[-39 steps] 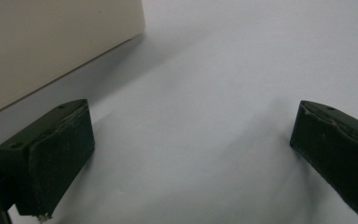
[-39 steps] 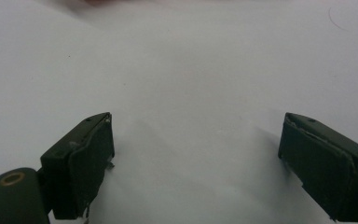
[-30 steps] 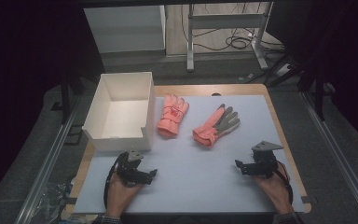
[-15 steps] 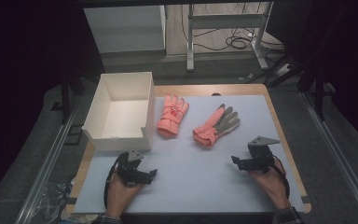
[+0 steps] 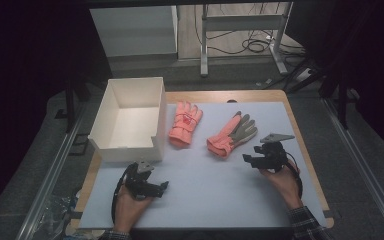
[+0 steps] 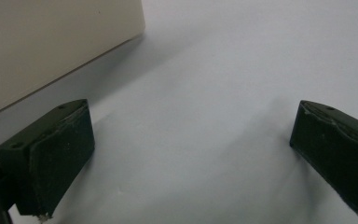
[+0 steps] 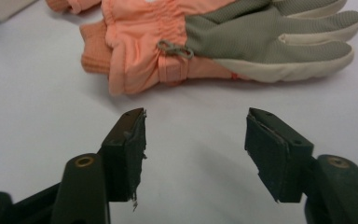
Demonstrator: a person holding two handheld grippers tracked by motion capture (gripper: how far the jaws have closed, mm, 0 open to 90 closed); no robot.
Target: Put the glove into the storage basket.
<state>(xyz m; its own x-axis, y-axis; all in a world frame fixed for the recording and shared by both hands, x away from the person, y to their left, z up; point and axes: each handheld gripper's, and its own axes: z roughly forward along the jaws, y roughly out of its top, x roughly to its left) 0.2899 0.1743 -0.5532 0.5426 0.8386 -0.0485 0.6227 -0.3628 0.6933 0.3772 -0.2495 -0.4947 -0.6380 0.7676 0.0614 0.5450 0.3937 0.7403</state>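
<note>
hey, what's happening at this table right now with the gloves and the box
A person holds a hand-held gripper in each hand at a table. The right hand-held gripper faces the palm-up orange glove; its jaws have just been closing but nothing is between them yet. The left hand-held gripper rests open beside the white box. A second orange glove lies next to the box. Both gloves are untouched on the table.

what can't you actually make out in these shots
- Box: left gripper view, top and left edges cut off all but one cream wall.
- Grey-palmed glove: right gripper view, top edge cuts off its upper fingers.
- Other glove: high view, red mark on its back too small to read.
</note>
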